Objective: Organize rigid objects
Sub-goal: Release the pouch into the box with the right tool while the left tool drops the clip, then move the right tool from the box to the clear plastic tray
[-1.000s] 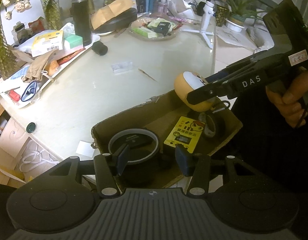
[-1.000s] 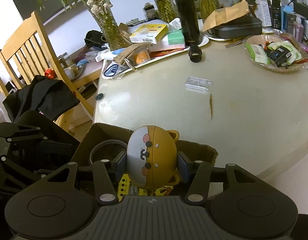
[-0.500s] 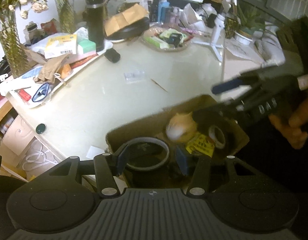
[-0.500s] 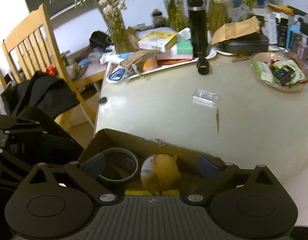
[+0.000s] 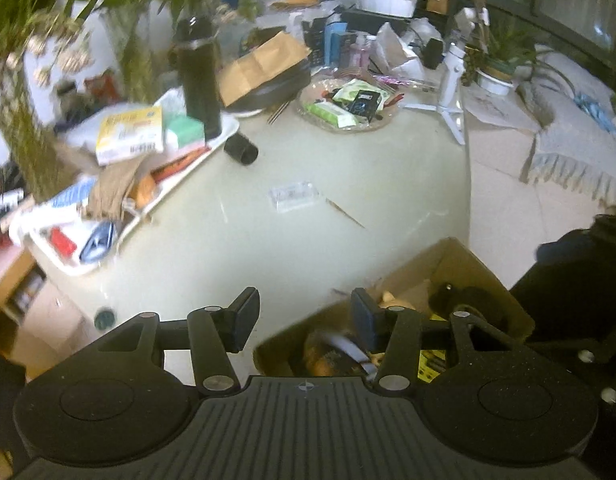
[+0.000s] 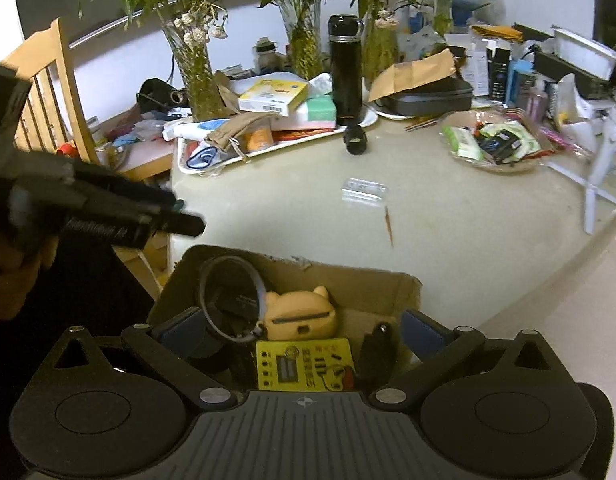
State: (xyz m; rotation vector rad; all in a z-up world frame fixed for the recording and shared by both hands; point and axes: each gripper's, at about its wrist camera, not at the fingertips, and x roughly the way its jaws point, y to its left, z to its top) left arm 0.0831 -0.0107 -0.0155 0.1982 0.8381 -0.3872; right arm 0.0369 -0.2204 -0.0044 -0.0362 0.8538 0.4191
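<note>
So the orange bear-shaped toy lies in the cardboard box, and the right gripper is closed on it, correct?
Not quite. The orange bear-shaped toy lies in the cardboard box, but the right gripper is open, its jaws clear of it, as the right wrist view shows.

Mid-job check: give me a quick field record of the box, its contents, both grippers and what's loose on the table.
box: cardboard box, open, at the table's near edge
contents: orange cat toy, yellow card, ring-shaped item, small black item
right gripper: open, jaws just opened, empty, above the box
left gripper: open, empty
loose on table: clear plastic case, black cylinder
</note>
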